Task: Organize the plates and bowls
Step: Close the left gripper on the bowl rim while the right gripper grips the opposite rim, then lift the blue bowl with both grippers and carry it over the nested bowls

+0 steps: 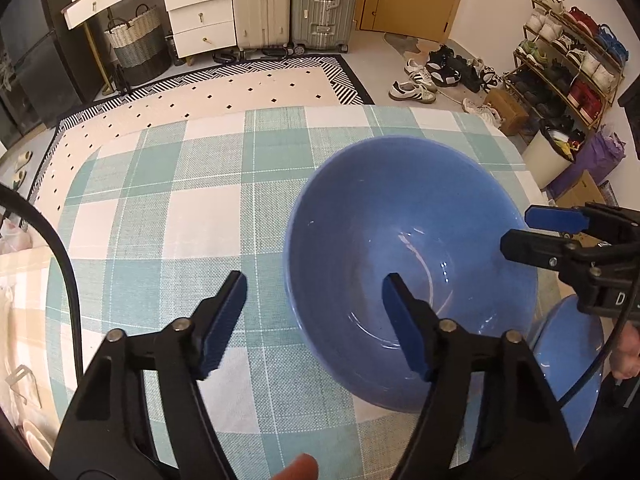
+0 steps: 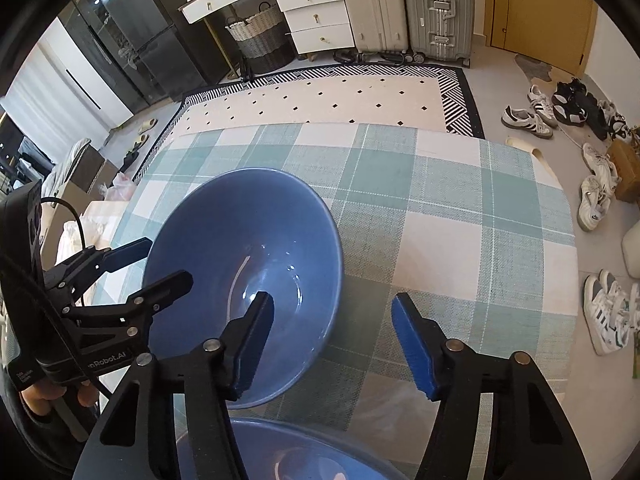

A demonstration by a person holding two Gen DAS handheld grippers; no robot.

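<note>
A large blue bowl (image 1: 408,264) stands on the checked tablecloth (image 1: 168,208); it also shows in the right wrist view (image 2: 244,280). A second blue dish (image 1: 568,352) lies just beside it at the near edge, also low in the right wrist view (image 2: 280,452). My left gripper (image 1: 314,320) is open, straddling the bowl's left rim, one finger inside. My right gripper (image 2: 334,340) is open, straddling the bowl's right rim, one finger inside. Each gripper shows in the other's view, the right one (image 1: 528,232) and the left one (image 2: 160,264).
The table (image 2: 460,208) stands over a patterned rug (image 2: 320,96). Beyond are white drawers (image 1: 200,16), a woven basket (image 1: 136,44), suitcases (image 1: 320,0), a shoe rack (image 1: 568,56) and loose shoes (image 2: 600,200) on the floor to the right.
</note>
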